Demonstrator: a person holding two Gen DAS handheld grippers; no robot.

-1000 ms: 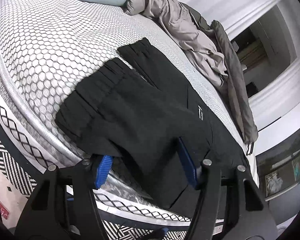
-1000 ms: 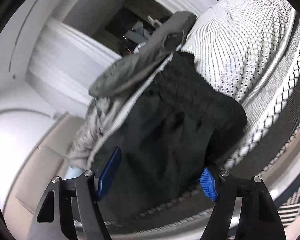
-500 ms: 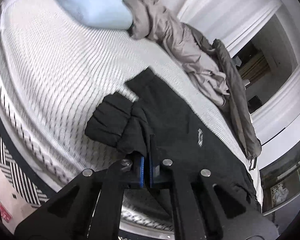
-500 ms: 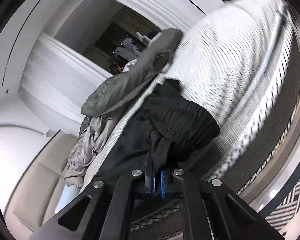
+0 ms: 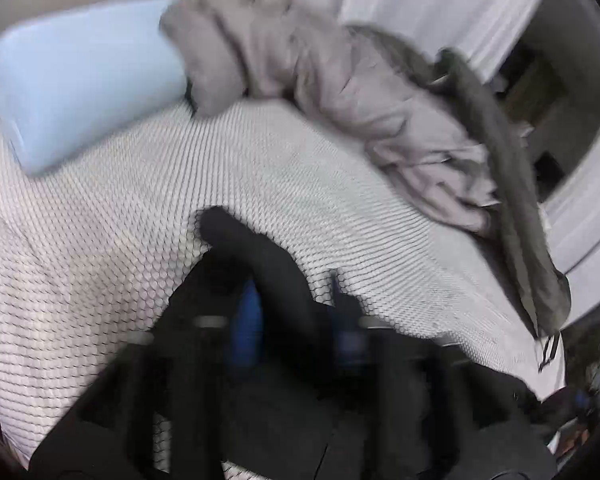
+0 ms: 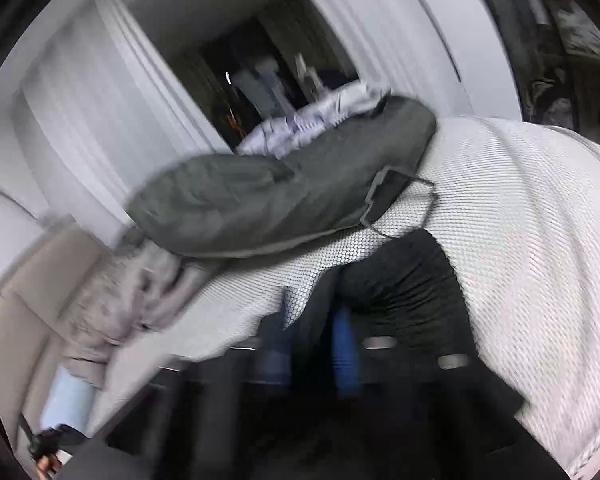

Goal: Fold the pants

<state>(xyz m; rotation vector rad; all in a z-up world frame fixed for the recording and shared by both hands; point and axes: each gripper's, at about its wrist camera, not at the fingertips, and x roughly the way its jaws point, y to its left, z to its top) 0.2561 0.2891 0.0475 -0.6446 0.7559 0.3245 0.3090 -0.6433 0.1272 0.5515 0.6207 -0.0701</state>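
The black pants [image 5: 256, 256] lie on a white honeycomb-patterned mattress [image 5: 140, 208]. My left gripper [image 5: 296, 320] has its blue pads a little apart with black pants cloth between them, lifted over the mattress. The view is blurred by motion. In the right wrist view the black pants [image 6: 400, 280] show their ribbed waistband, and my right gripper [image 6: 312, 340] has pants cloth between its blue pads in the same way. Both hold the cloth up above the bed.
A light blue pillow [image 5: 80, 88] lies at the far left. A crumpled beige garment [image 5: 340, 80] and a dark grey-green one [image 5: 512, 184], also in the right wrist view [image 6: 280, 200], lie along the far side. White wall panels and a dark doorway [image 6: 268, 64] stand behind.
Both grippers closed on the pants' near edge, then lifted and carried it forward over the mattress. The blue pads now show slightly apart with cloth between them.
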